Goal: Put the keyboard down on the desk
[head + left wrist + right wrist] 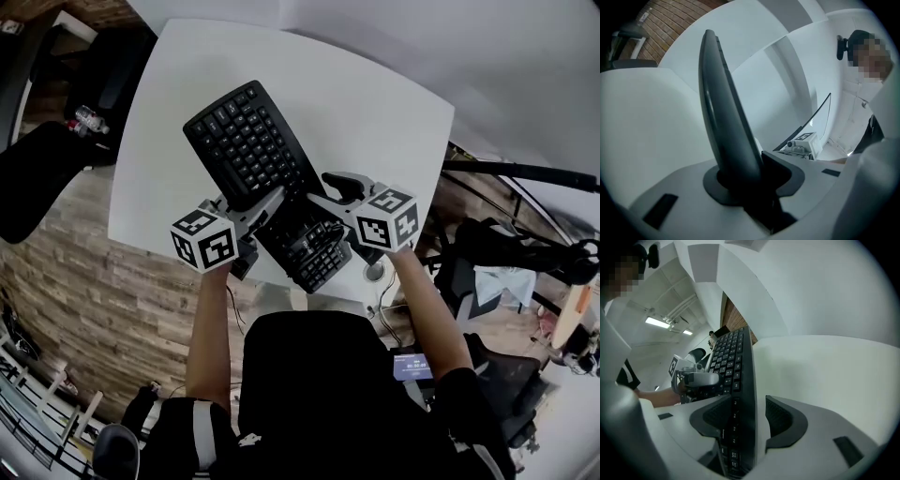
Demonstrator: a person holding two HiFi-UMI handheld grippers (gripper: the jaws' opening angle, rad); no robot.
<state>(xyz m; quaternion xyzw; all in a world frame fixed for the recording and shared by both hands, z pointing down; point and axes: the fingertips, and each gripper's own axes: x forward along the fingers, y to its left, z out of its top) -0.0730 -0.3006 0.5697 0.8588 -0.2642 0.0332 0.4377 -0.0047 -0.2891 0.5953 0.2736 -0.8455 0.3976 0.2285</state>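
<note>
Dark clothing on the person's chest (319,394) fills the near edge of the head view, and both bare forearms reach out from it toward the white desk (375,112).

On that desk the black keyboard (248,141) runs on a slant, its far end toward the left and its near end at the desk's near edge, between the two grippers. Whether it sits fully flat on the top I cannot tell.

The left gripper (272,202) comes in from the near left, its marker cube just off the desk edge. Its own view shows the dark pads clamped on the keyboard's thin edge, so it is gripping it.

The right gripper (323,192) comes in from the near right. Its jaws stand wide apart with the keyboard's edge between them, and a clear gap shows beside one pad, so it grips nothing.

A black chair (37,178) stands on the floor to the left of the desk.
</note>
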